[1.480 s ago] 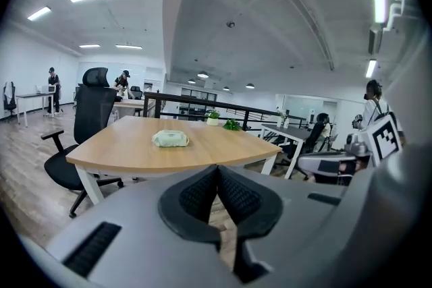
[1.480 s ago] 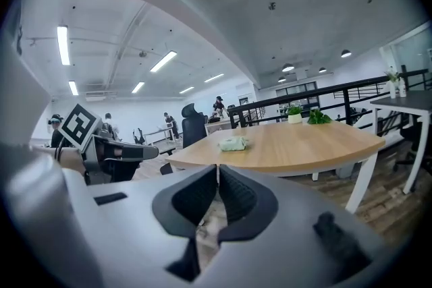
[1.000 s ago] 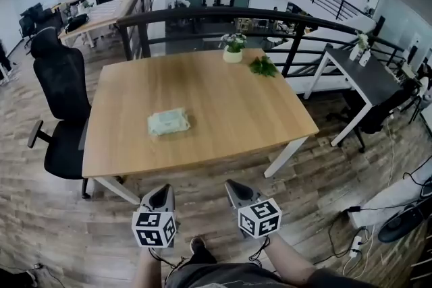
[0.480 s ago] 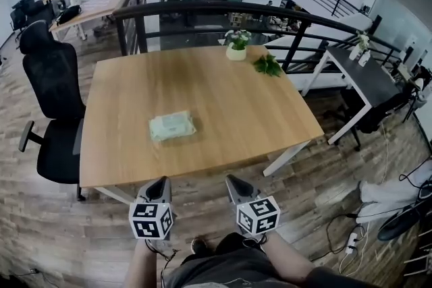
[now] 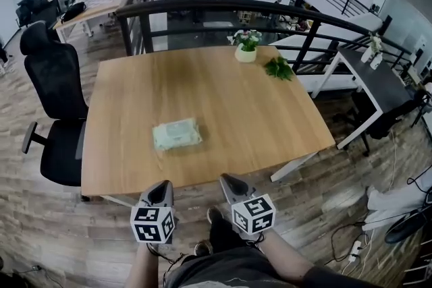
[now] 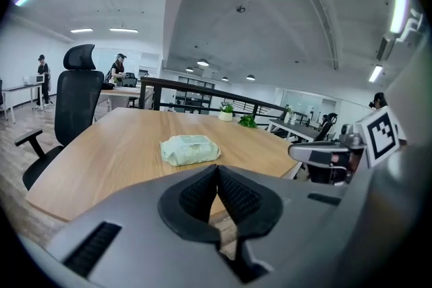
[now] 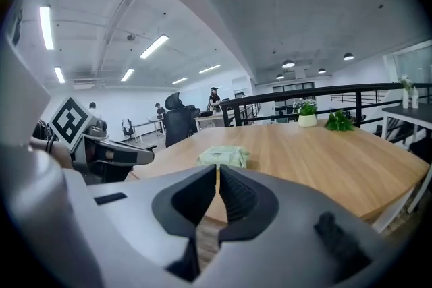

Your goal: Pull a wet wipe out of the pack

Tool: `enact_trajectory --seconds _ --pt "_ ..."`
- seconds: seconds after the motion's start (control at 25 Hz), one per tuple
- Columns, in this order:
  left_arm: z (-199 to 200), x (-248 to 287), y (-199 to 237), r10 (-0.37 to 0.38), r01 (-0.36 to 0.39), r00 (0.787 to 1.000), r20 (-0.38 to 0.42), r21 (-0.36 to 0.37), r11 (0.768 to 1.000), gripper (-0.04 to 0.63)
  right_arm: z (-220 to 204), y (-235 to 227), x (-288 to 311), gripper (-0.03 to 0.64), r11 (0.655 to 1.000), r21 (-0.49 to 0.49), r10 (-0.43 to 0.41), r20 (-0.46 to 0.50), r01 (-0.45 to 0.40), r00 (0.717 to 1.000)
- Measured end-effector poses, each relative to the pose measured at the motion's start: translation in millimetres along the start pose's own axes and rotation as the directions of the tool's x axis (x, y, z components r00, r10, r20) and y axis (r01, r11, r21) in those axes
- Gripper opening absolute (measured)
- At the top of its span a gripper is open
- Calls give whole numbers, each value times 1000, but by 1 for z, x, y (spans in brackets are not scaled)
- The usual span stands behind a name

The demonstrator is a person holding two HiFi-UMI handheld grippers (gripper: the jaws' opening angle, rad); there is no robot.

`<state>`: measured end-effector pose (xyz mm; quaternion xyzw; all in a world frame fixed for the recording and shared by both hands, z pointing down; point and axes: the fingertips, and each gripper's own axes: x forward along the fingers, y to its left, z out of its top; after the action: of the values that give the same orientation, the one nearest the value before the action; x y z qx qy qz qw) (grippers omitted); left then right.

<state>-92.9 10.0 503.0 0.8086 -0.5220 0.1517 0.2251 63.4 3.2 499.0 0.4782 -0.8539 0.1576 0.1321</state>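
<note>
A pale green wet wipe pack (image 5: 177, 134) lies flat on the wooden table (image 5: 270, 111), left of its middle and toward the near side. It also shows as a soft packet (image 6: 190, 149) in the left gripper view and farther off as the same pack (image 7: 224, 156) in the right gripper view. My left gripper (image 5: 160, 189) and right gripper (image 5: 228, 182) hover side by side just short of the table's near edge, both shut with nothing between the jaws. In each gripper view the jaws meet tip to tip: left (image 6: 217, 168), right (image 7: 217, 168).
A small potted plant (image 5: 246, 46) and a sprig of green leaves (image 5: 279, 67) sit at the table's far right. A black office chair (image 5: 57, 108) stands at the left side. A black railing (image 5: 223, 10) runs behind the table. A dark desk (image 5: 381, 81) stands to the right.
Both grippers and the head view have come forward toward the table; the near edge and the pack now lie closer. The jaws stay shut.
</note>
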Motion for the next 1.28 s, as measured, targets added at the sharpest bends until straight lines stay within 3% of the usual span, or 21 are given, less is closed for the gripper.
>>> enact_trajectory --seconds 0.64,1.04,1.28 --pt "41 87 43 159 -161 986 -42 -41 986 14 40 -69 122 26 983 -62 168 -62 -172 984" --pt "45 108 62 275 -280 958 -80 -64 958 14 43 -66 170 26 938 -102 318 -127 -332 939" --pt "48 111 70 301 -308 948 -105 -62 949 12 46 -49 183 26 894 -145 399 -179 -425 900"
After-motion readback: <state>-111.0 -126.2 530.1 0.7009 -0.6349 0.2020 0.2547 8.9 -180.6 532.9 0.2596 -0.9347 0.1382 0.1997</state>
